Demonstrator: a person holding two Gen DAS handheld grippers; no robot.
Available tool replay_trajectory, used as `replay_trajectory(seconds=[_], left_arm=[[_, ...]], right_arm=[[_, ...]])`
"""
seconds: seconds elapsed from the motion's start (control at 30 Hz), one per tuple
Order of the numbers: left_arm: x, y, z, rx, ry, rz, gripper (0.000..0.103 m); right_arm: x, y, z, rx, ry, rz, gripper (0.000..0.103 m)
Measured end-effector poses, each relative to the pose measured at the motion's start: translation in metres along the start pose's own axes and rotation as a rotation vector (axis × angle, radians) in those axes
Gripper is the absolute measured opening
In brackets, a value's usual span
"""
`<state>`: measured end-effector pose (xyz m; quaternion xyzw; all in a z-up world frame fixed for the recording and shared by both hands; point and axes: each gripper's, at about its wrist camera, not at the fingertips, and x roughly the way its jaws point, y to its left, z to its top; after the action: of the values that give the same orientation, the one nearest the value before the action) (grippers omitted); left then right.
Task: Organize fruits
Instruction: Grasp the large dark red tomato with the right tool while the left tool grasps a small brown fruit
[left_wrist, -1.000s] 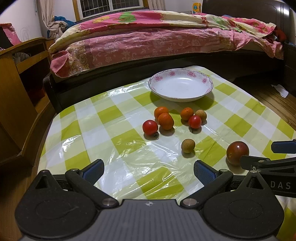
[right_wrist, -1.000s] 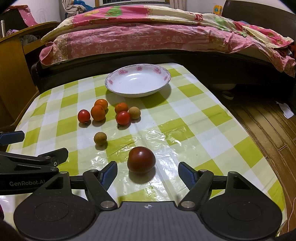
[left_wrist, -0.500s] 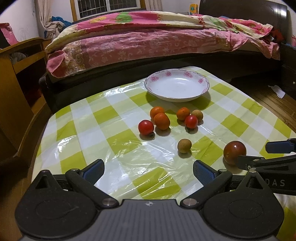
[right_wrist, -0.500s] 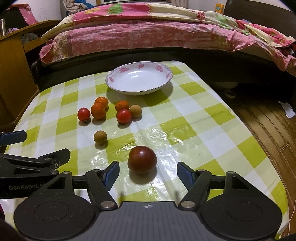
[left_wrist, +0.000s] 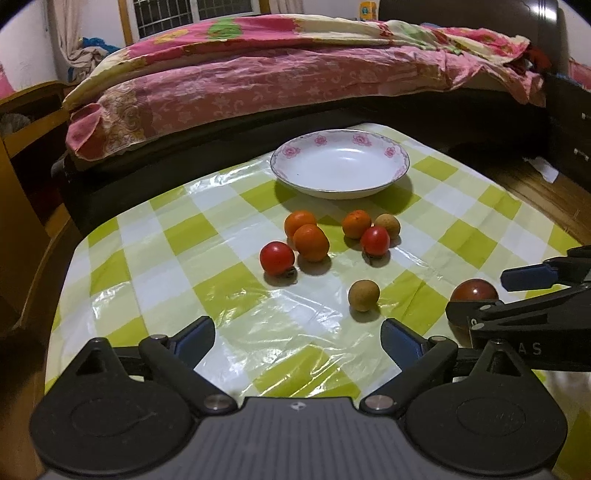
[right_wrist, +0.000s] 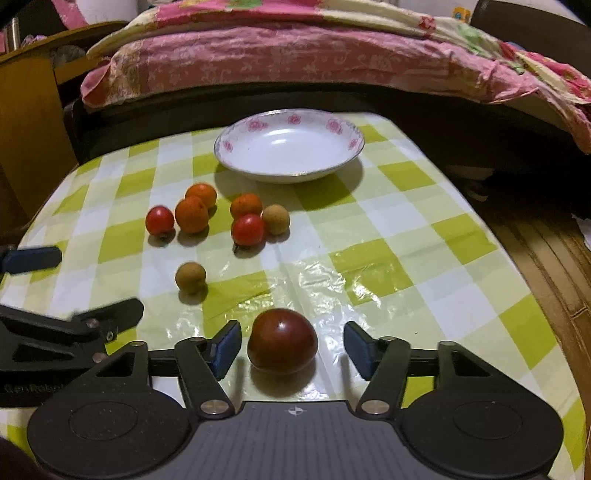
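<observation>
I am holding my right gripper (right_wrist: 291, 345) open around the dark red fruit (right_wrist: 282, 341), apparently not touching; I should close gently and centred. My left gripper (left_wrist: 297, 334) is hanging open, empty. The checked tablecloth (right_wrist: 388, 236) is gleaming before a bed (right_wrist: 295, 55).

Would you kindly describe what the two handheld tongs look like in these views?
Both are matte black plastic. The left tongs and right tongs each have two angled arms on silver pivot screws, blue pads at the tips, round discs at either side and a ribbed grey body with a small crosshair mark. White lettering runs along their sides, only partly readable. No cables, hands or sleeves show.
</observation>
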<state>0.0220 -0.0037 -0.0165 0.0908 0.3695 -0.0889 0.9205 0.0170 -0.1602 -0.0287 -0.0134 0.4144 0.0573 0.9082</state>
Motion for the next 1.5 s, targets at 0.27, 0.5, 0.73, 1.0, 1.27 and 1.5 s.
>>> replay_trajectory(seconds=[0.27, 0.5, 0.73, 1.0, 1.27, 1.5], left_arm=[[0.006, -0.009, 0.01, 0.05, 0.017, -0.019, 0.095], [0.026, -0.016, 0.018, 0.076, 0.068, -0.099, 0.079], [0.052, -0.016, 0.026, 0.077, 0.104, -0.158, 0.062], [0.062, -0.013, 0.028, 0.07, 0.113, -0.206, 0.045], [0.06, -0.012, 0.03, 0.076, 0.131, -0.228, 0.031], [0.053, -0.011, 0.044, 0.098, 0.128, -0.226, 0.03]], right_arm=[[0.007, -0.004, 0.006, 0.025, 0.063, 0.062, 0.037], [0.007, -0.015, 0.014, 0.054, 0.079, 0.022, 0.037], [0.011, -0.024, 0.019, 0.108, 0.106, 0.014, 0.037], [0.015, -0.023, 0.026, 0.117, 0.12, 0.024, 0.037], [0.014, -0.026, 0.042, 0.115, 0.1, 0.027, 0.037], [0.015, -0.03, 0.058, 0.109, 0.076, 0.059, 0.037]])
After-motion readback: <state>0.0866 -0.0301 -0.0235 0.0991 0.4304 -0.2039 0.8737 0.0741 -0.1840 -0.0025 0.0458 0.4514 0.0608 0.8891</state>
